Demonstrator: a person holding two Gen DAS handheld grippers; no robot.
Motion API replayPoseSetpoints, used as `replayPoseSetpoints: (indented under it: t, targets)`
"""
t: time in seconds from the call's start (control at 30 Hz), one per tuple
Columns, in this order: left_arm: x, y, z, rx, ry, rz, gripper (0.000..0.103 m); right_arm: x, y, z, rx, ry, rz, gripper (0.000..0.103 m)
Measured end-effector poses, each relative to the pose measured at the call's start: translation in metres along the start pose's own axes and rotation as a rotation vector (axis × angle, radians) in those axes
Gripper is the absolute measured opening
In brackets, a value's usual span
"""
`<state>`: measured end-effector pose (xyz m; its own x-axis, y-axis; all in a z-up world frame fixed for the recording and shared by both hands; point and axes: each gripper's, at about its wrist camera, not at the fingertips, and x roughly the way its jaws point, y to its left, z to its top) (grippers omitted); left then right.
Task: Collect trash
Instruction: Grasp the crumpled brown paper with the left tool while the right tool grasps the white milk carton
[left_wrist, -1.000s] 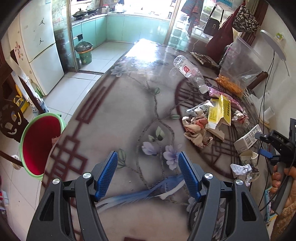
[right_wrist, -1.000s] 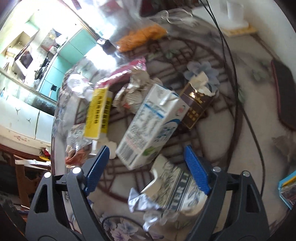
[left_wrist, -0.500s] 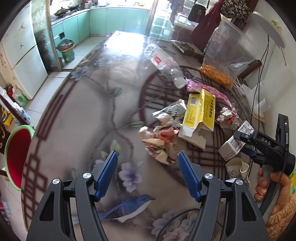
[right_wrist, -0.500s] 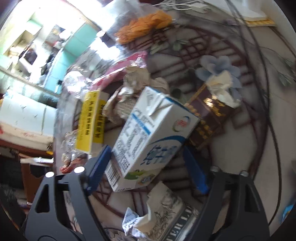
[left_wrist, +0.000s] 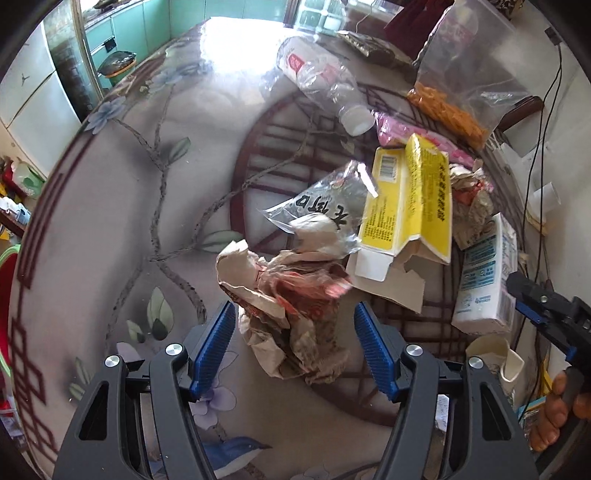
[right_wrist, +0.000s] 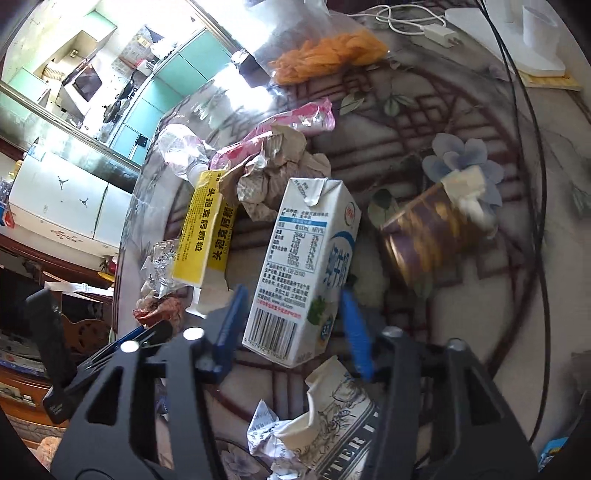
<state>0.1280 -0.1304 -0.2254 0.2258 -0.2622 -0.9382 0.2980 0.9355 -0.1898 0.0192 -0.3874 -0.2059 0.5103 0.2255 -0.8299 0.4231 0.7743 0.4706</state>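
Right gripper (right_wrist: 291, 314) jaws just closing around white milk carton (right_wrist: 306, 269) lying on table (left_wrist: 110, 221); pads near its sides, contact unclear. Left gripper (left_wrist: 295, 347) half-open, closing, straddling crumpled paper wad (left_wrist: 291, 314), not gripping. Risks: carton skids or crushes under off-centre squeeze; wad drags clear wrapper (left_wrist: 325, 210) along.

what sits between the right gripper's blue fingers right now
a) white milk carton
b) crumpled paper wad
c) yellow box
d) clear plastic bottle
a: in the right wrist view the white milk carton stands between the fingers of the right gripper, whose jaws have just been closing on it; the yellow box lies off to its left.
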Motion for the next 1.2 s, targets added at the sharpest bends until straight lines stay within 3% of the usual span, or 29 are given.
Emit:
replayPoseSetpoints:
  t: [0.03, 0.13, 0.57, 0.7, 0.77, 1.2]
  targets:
    - [0.003, 0.000, -0.001, 0.002, 0.010, -0.003, 0.048, 0.000, 0.000, 0.001, -0.001, 0.002, -0.004, 0.059]
    - [0.000, 0.002, -0.002, 0.007, 0.000, -0.024, 0.038, 0.003, -0.002, 0.008, 0.004, 0.004, -0.017, 0.063]
    - [-0.074, 0.038, -0.026, -0.006, -0.143, -0.005, 0.037, 0.037, 0.015, 0.013, -0.105, 0.051, -0.172, 0.067]
    - [-0.089, 0.059, -0.039, -0.054, -0.165, 0.008, 0.037, 0.037, 0.025, 0.008, -0.144, 0.065, -0.158, 0.044]
    - [-0.097, 0.068, -0.046, -0.077, -0.182, 0.015, 0.037, 0.033, 0.031, 0.004, -0.160, 0.065, -0.141, 0.038]
    - [-0.135, 0.089, -0.075, -0.102, -0.258, 0.026, 0.038, -0.017, 0.064, -0.027, -0.210, -0.001, -0.065, 0.037]
